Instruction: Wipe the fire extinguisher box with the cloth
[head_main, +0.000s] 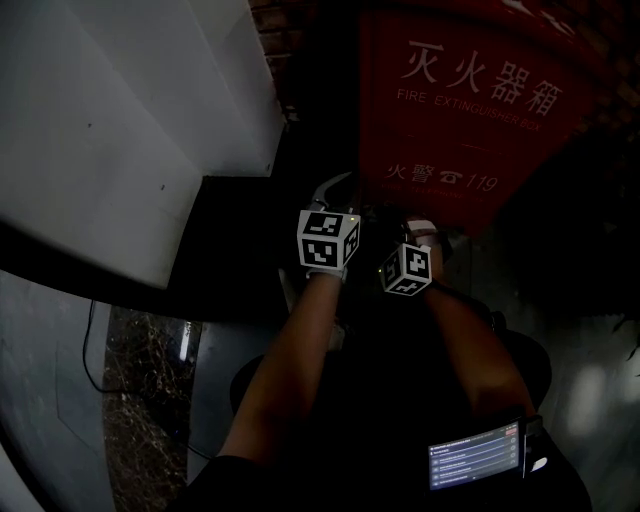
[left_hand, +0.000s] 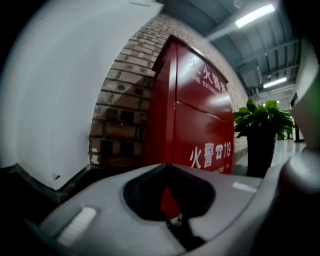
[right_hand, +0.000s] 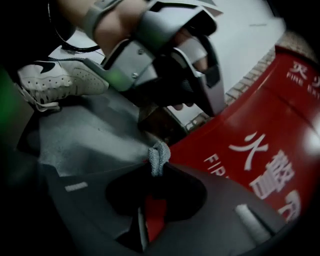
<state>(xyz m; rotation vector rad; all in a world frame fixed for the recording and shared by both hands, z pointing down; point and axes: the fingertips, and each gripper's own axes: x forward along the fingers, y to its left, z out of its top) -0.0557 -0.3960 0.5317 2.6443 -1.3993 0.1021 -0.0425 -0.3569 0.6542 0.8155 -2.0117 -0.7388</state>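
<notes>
"Where are the arms?"

"Both reach out side by side, near the red fire extinguisher box (head_main: 450, 110) by the brick wall (left_hand: 120, 100)."

"What do they hold?"

"The right hand-held gripper (right_hand: 157, 169) is pinched tight on a grey cloth (right_hand: 159, 156). The left hand-held gripper (left_hand: 167, 166) is closed on nothing."

"Can you see the whole cloth?"

"No, only a little bit pokes out. The head view is too dark."

Red, white-lettered fire extinguisher box (head_main: 470, 110) stands upright; grey cloth (right_hand: 158, 156) seems bunched between jaws.
</notes>
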